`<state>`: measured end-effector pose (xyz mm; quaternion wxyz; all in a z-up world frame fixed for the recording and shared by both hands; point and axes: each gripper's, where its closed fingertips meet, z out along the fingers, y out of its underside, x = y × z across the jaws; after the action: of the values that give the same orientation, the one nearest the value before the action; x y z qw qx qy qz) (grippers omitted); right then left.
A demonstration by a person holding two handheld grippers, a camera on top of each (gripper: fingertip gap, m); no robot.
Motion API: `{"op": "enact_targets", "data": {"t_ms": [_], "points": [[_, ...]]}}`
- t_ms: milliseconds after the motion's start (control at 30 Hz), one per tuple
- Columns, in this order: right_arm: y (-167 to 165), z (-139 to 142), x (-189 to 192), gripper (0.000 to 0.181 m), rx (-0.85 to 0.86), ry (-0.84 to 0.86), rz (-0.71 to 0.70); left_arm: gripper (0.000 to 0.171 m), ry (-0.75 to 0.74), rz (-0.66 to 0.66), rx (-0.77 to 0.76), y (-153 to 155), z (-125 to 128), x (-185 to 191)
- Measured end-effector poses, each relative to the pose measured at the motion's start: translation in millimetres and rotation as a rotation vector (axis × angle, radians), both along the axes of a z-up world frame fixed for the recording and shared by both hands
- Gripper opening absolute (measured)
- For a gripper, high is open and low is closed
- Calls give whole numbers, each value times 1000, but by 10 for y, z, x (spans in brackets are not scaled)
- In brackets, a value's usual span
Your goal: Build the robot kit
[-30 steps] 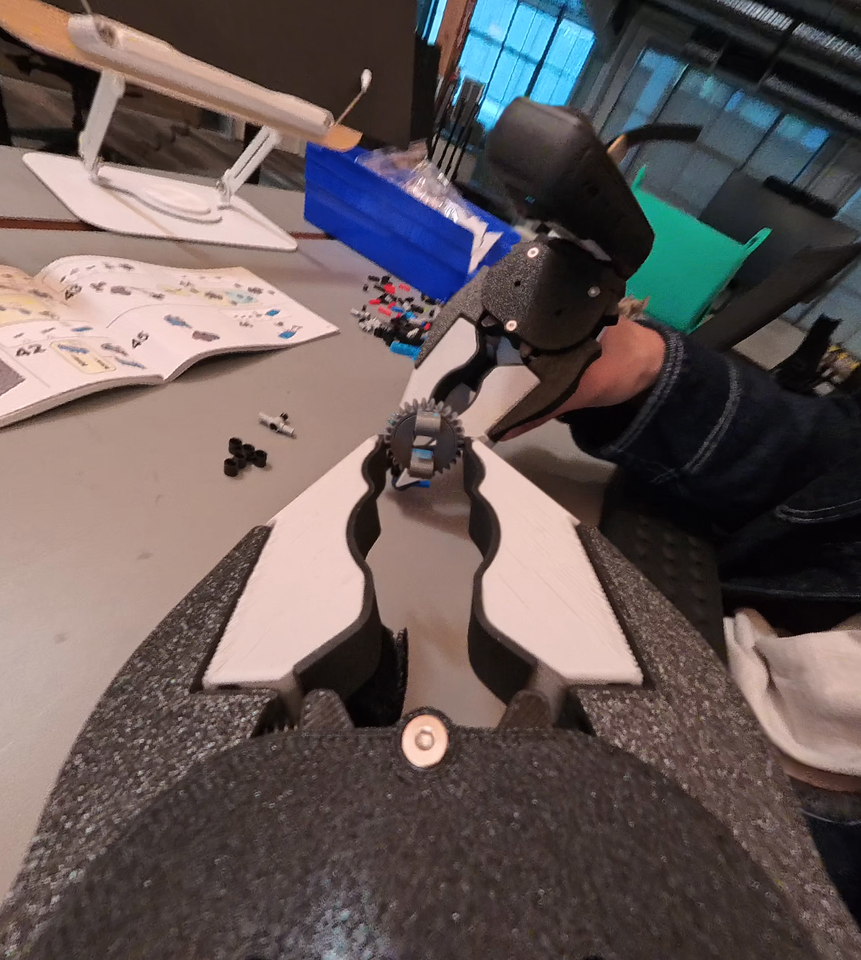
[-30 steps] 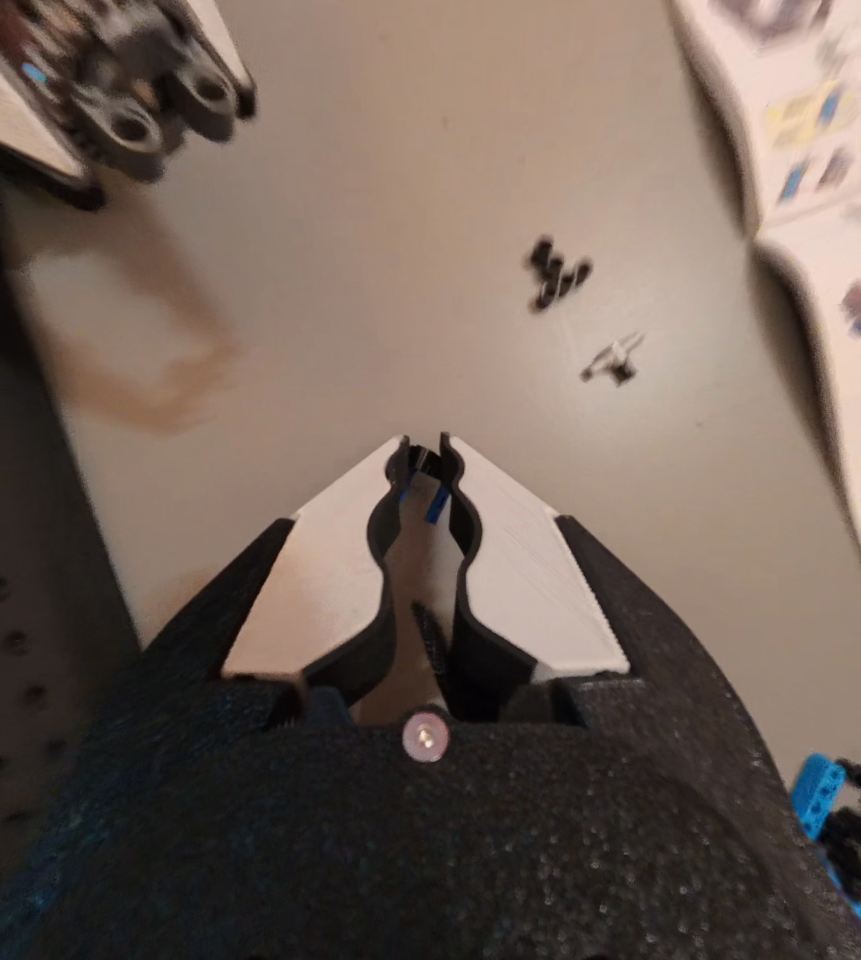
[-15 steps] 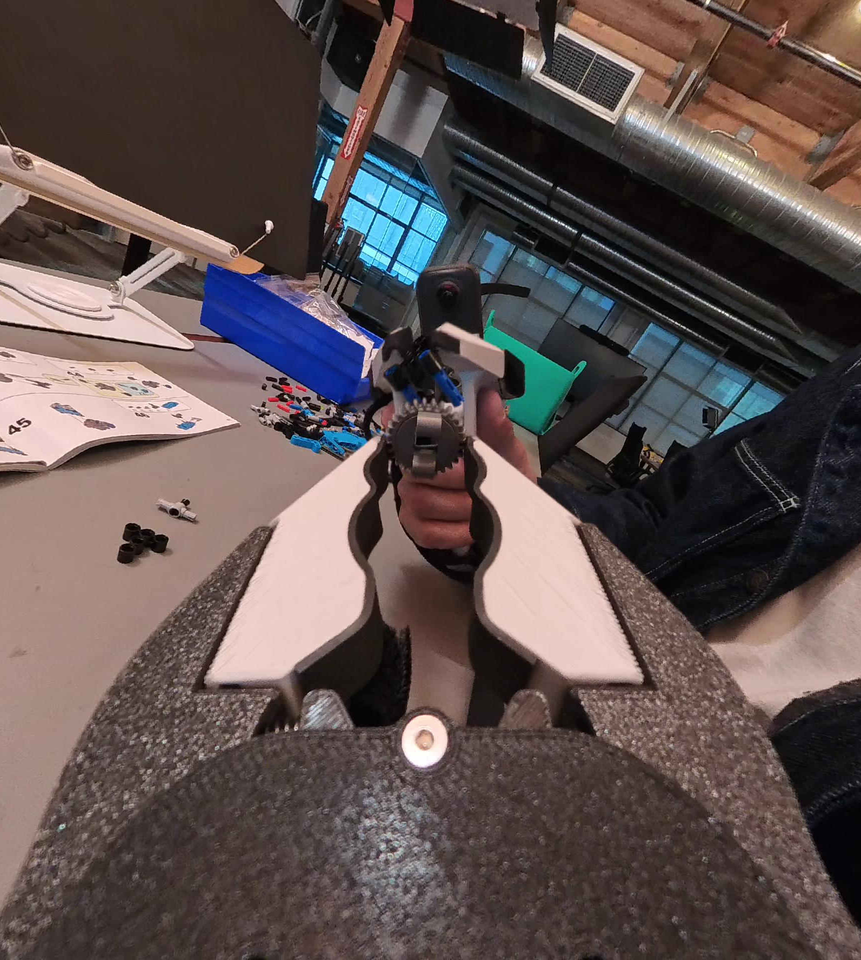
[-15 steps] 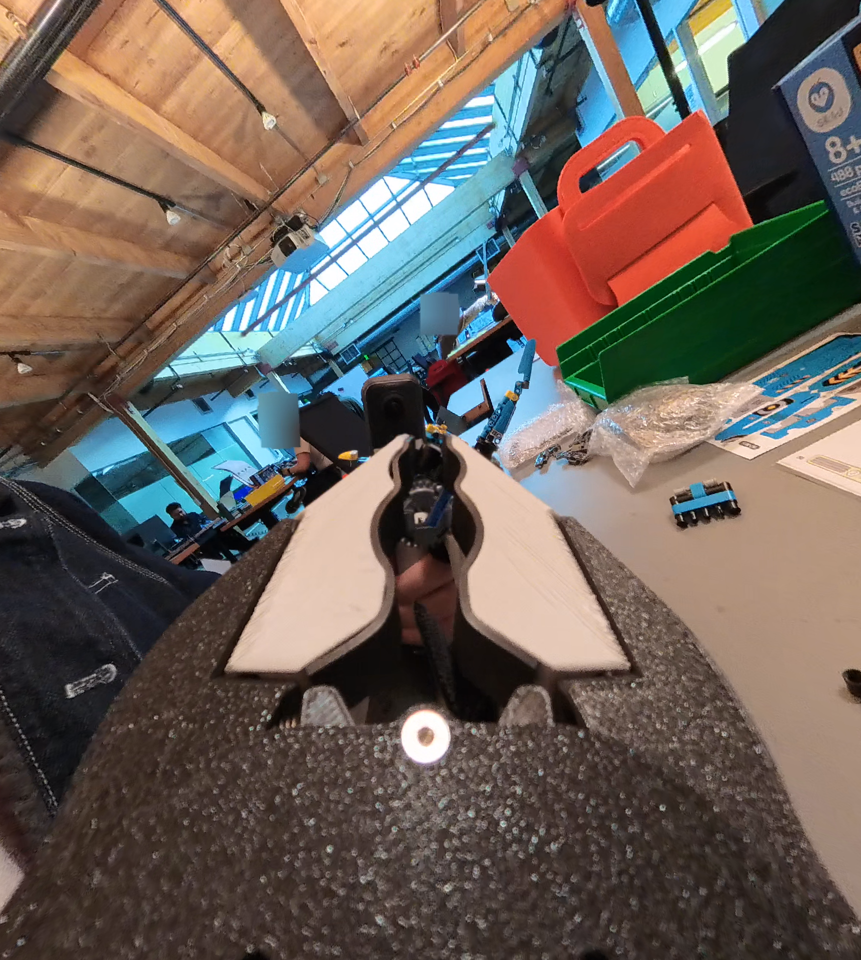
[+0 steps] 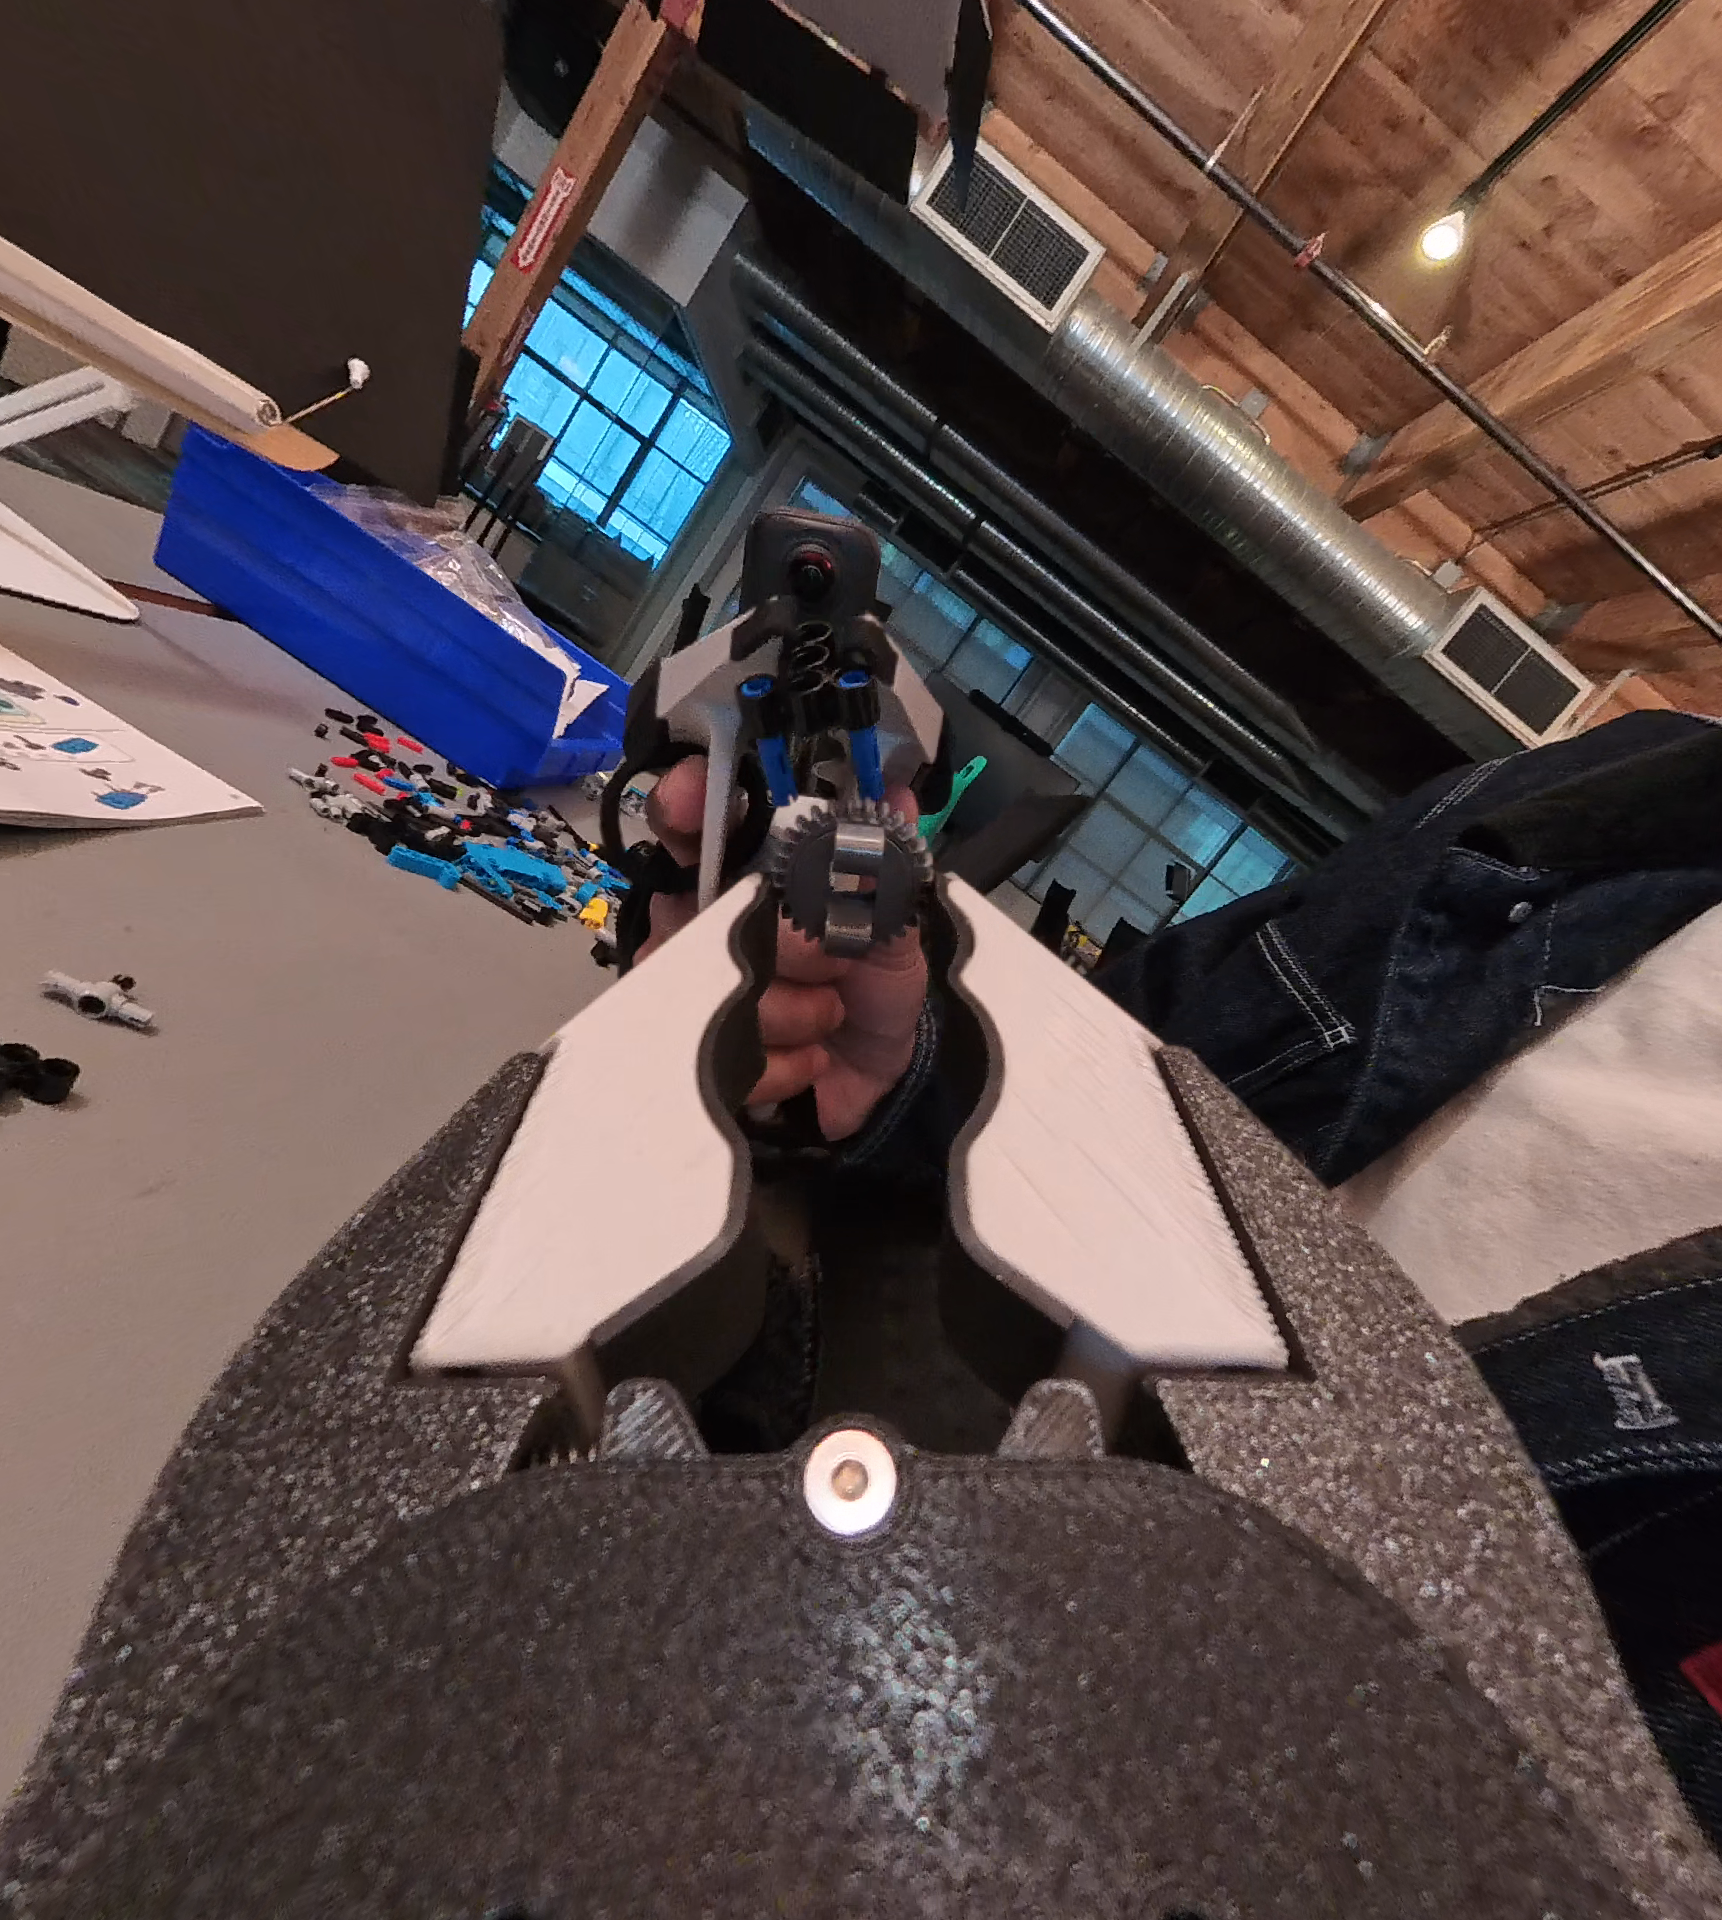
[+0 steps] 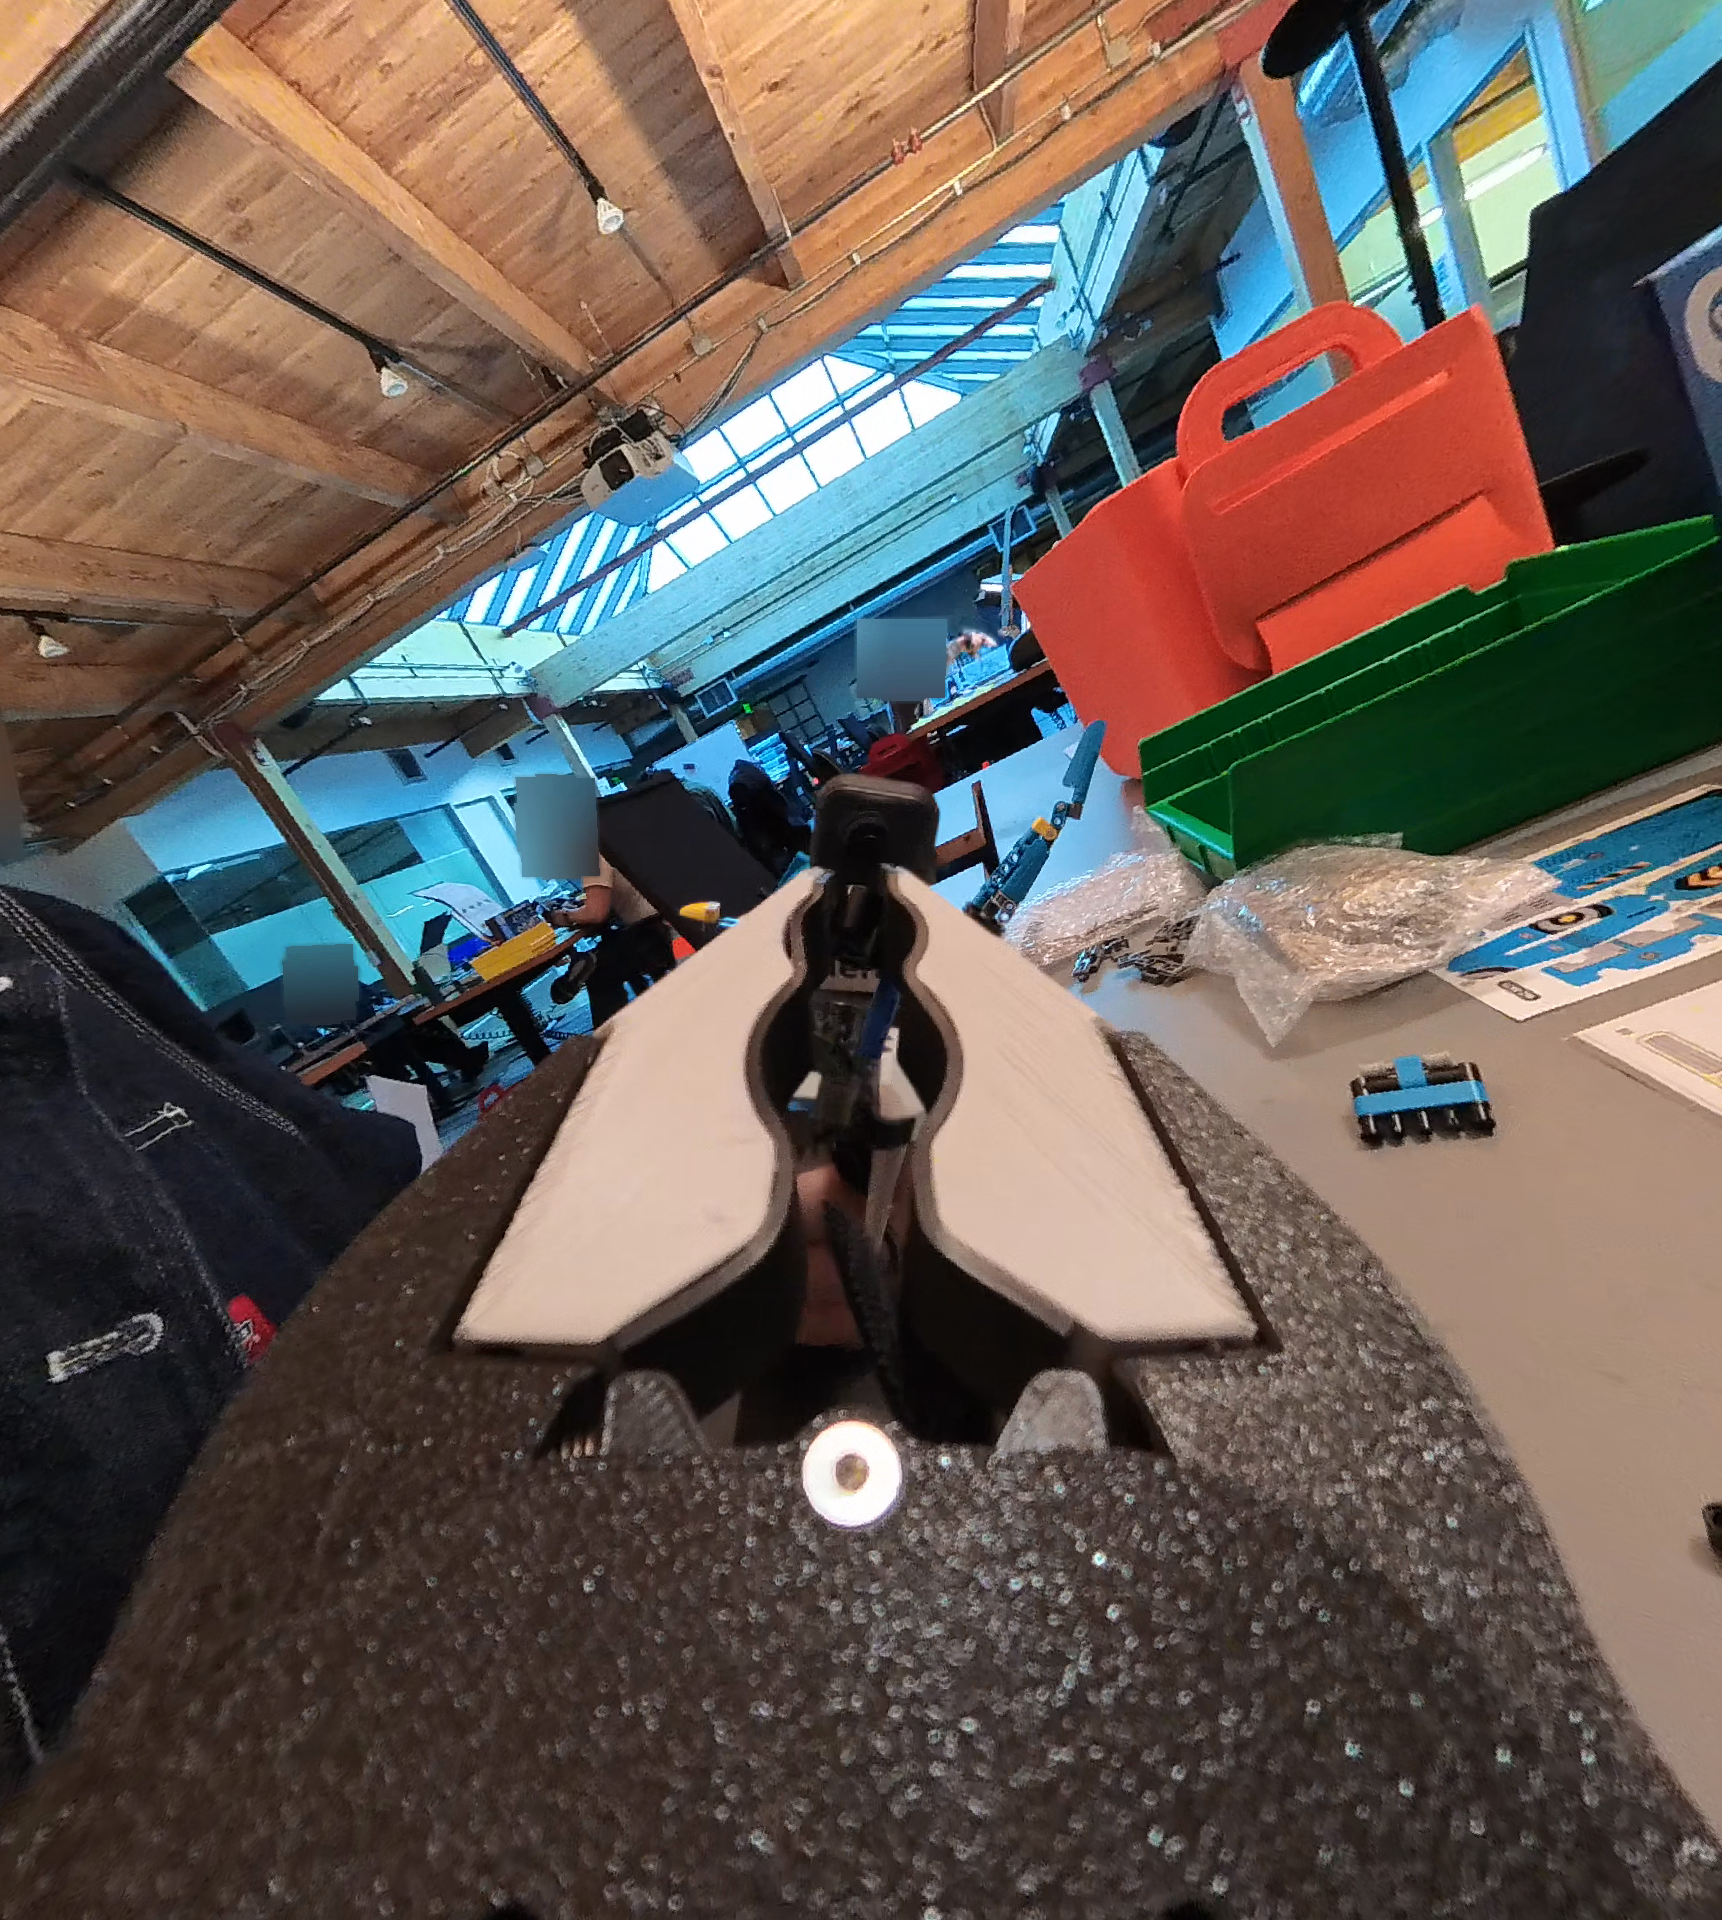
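My left gripper [image 5: 849, 883] is shut on a dark grey toothed gear piece [image 5: 852, 878] and holds it up off the grey table [image 5: 265, 1091]. My right gripper [image 5: 800, 717] faces it tip to tip, just beyond and above the gear, with a hand behind it. The right gripper is shut on a small black build with blue pins [image 5: 815, 717]; the pins point at the gear. In the right wrist view my right gripper [image 6: 854, 883] is closed on that black and blue piece [image 6: 852, 997]. The left gripper's camera [image 6: 872, 831] shows right beyond its tips; the gear is hidden there.
On the table to the left are a blue bin [image 5: 369, 592], a pile of small parts [image 5: 483, 842], an open booklet [image 5: 36, 748], black rings [image 5: 0, 1075] and a grey connector [image 5: 98, 997]. To the right are a green tray [image 6: 1459, 748], an orange carrier [image 6: 1283, 520], plastic bags [image 6: 1356, 914] and a blue-black block [image 6: 1423, 1101]. The grippers' ends are close to 5 cm from one another. Both grippers' tips are roughly 20 cm from the grey connector [image 5: 98, 997].
Both grippers have lifted from pointing down at the table and tilted up to face each other. The right gripper's piece has come closer to the gear in the left gripper.
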<state>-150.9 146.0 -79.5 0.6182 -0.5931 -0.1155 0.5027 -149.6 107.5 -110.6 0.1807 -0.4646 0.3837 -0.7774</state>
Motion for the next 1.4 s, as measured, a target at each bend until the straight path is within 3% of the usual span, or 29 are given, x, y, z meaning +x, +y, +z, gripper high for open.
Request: {"op": "enact_targets", "data": {"t_ms": [600, 933, 1167, 1400], "points": [[-27, -38, -50, 7, 17, 22, 13, 28, -10, 24, -55, 71, 19, -6], [-45, -38, 18, 8, 42, 25, -37, 28, -16, 20, -116, 69, 29, 34], [-78, -1, 81, 7, 60, 77, -94, 27, -55, -11, -239, 43, 74, 74], [-82, -39, 112, 8, 42, 54, -105, 27, -39, 7, -235, 55, 38, 96]]}}
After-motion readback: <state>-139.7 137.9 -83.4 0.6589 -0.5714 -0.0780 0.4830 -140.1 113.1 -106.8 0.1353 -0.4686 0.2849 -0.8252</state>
